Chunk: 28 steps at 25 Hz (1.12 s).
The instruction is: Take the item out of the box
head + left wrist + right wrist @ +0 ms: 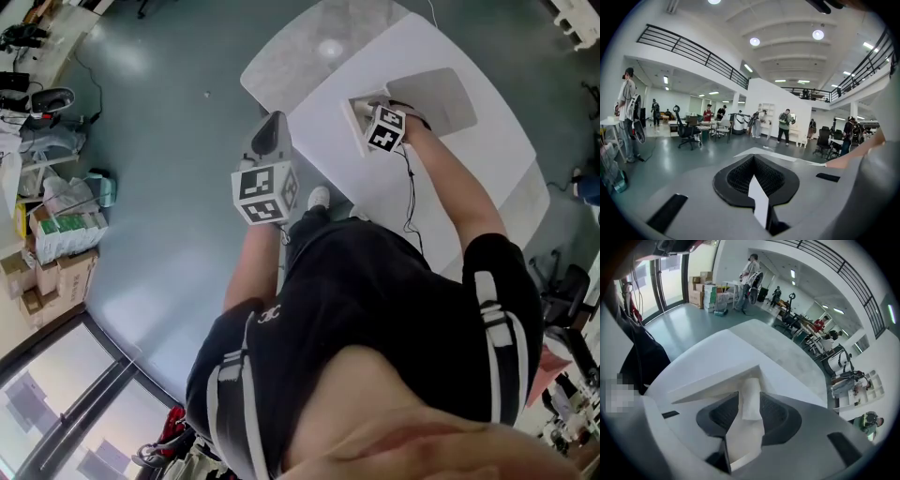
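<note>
right gripper [749, 414] jaws spread, straddling white item [751, 394] in white box [712, 380], upper-centre counter [487, 159] | left gripper [271, 131] closed, empty, off-counter left, seemingly kept clear

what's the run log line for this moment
left gripper: jaws shut, empty | right gripper: jaws apart around white item | box: on table

The right arm [459, 202] is stretched forward toward the upper middle of the head view, and the right gripper [361, 105] at its end has its jaws standing apart. The left arm [251, 272] is bent nearer to the body. The left gripper [273, 127] points forward at centre left, its jaws close together.
</note>
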Motion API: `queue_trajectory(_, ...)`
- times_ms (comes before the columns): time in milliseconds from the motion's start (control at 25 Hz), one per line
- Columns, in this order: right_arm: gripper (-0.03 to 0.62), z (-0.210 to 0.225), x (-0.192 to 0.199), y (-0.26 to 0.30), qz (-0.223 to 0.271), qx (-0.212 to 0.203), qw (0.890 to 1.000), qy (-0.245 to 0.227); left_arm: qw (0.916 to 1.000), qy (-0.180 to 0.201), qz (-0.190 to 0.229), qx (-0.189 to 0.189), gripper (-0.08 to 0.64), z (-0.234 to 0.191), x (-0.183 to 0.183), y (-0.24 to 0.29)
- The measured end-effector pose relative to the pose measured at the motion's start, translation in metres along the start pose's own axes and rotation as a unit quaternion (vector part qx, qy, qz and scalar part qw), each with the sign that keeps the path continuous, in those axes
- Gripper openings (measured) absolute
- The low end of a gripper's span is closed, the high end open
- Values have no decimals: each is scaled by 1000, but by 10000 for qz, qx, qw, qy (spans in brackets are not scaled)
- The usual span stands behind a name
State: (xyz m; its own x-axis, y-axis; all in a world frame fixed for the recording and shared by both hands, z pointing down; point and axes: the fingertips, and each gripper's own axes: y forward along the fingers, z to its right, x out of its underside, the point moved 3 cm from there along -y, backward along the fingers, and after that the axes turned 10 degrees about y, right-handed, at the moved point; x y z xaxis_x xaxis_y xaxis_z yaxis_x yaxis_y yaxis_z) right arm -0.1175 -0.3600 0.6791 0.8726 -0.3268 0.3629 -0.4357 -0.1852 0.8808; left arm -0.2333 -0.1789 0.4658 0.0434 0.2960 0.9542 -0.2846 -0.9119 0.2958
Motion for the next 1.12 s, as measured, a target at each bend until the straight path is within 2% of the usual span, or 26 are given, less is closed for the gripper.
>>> queue_trajectory(160, 126, 1, 7, 14, -295, 111, 9989, -360, 9999, -37, -42, -141, 14, -7, 4, -8)
queue_trajectory(440, 127, 4, 7, 29, -448, 306, 9958, -734, 9994, -80, -130, -323, 14, -16, 12, -17)
queue_trajectory(600, 127, 3, 6, 38, -578, 269, 9928, -1017, 9991, -75, -154, -396, 14, -16, 12, -21)
queue_trajectory(1120, 127, 3, -1, 54, -860, 199, 9908, -1030, 9983, -95, -172, -544, 14, -25, 16, -36)
